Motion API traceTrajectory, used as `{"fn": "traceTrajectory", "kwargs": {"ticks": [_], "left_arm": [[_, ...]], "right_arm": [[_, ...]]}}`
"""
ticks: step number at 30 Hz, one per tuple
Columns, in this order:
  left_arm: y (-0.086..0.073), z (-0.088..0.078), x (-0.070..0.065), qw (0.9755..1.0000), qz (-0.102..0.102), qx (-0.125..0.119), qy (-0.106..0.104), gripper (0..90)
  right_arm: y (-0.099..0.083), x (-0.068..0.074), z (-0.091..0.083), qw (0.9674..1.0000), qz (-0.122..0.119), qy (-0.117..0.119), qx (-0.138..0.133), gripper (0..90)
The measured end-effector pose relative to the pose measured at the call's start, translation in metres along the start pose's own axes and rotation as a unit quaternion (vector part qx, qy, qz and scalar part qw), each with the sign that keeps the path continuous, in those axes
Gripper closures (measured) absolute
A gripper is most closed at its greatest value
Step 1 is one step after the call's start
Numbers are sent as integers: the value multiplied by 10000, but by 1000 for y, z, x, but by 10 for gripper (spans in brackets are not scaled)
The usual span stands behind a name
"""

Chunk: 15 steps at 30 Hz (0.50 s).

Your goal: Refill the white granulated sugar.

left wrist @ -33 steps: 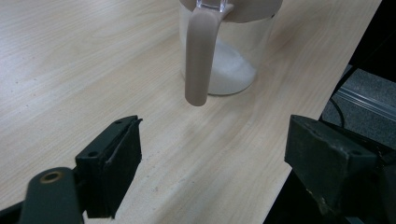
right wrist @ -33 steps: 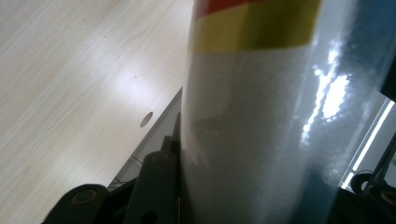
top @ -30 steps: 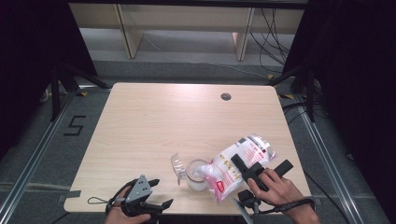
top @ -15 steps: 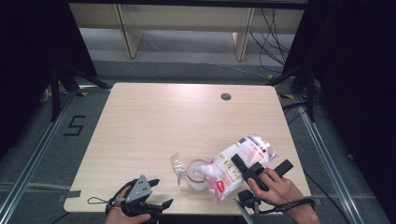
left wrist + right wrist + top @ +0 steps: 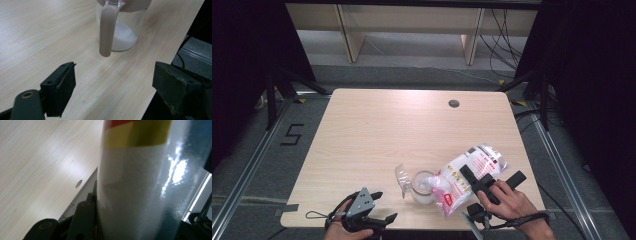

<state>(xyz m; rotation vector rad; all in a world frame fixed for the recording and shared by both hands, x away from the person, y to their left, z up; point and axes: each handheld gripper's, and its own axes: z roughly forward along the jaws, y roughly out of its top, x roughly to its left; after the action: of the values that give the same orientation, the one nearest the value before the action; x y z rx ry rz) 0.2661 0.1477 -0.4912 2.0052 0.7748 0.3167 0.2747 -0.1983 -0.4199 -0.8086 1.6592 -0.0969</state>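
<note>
A clear jar (image 5: 422,186) holding white granules stands near the table's front edge, its transparent lid flap (image 5: 402,180) hanging open to its left. In the left gripper view the jar (image 5: 122,32) shows a beige handle (image 5: 107,30) facing the camera. My right gripper (image 5: 492,179) is shut on a white, red-printed bag (image 5: 464,177) of white granules, tilted with its lower end over the jar's mouth. That bag (image 5: 135,190) sits between the jaws of the right gripper (image 5: 140,225). My left gripper (image 5: 383,206) rests at the front edge, open with nothing in it, and the left gripper (image 5: 115,75) points at the jar.
The wooden table (image 5: 377,135) has a small round cable hole (image 5: 454,103) at the back right. Its front edge (image 5: 160,65) runs just right of the jar. Dark curtains flank both sides, and a floor mark "5" (image 5: 292,134) lies to the left.
</note>
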Motion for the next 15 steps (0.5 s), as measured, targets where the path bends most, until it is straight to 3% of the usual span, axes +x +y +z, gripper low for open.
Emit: {"fn": "traceTrajectory", "kwargs": {"ticks": [1, 2, 15], "left_arm": [[0, 0, 0, 10000, 6, 12, -1, 182], [0, 0, 0, 10000, 10, 21, -11, 182], [0, -1, 0, 10000, 8, 30, 1, 182]], "right_arm": [[0, 1, 0, 10000, 26, -10, -22, 699], [-1, -1, 0, 9999, -111, 33, 24, 699], [-1, -1, 0, 10000, -78, 5, 14, 700]]}}
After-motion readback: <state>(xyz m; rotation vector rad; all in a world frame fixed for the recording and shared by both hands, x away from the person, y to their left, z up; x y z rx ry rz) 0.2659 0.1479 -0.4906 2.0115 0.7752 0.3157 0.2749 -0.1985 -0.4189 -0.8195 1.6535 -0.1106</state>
